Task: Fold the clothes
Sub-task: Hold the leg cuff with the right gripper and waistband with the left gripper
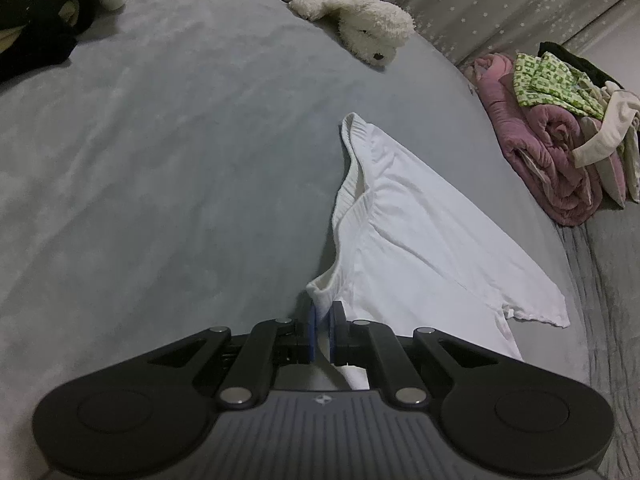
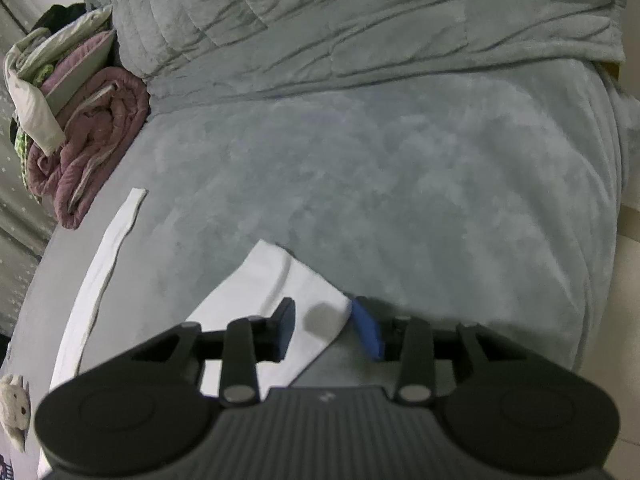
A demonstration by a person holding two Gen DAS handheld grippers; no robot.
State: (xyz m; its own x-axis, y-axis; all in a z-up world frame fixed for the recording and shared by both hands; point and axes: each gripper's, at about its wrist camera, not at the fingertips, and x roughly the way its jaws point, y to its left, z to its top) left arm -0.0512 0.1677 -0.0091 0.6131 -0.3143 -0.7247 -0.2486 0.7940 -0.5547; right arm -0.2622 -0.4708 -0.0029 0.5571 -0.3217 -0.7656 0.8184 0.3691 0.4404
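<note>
I am working a white T-shirt that is lying spread on the grey bed, its ribbed neckband toward the plush toy and one short sleeve reaching toward the pile of clothes at the bed's edge; my left gripper is pinching the shirt at a corner of fabric near the neckband, its blue pads closed on the cloth; my right gripper is standing with its jaws apart, a white corner of the shirt lying between them but not clamped; I am judging the shirt to be light, thin and wholly limp, so it is going to sag and drape from whatever point I am holding, and a single layer could slide out of the pads if I am pulling hard; I am reckoning the best holds to be the thicker parts, the ribbed neckband, a shoulder seam or a hemmed edge, with both grippers well apart so the cloth is hanging flat; whether this is an early spreading or a fold already in hand, I cannot tell from how it is lying.
</note>
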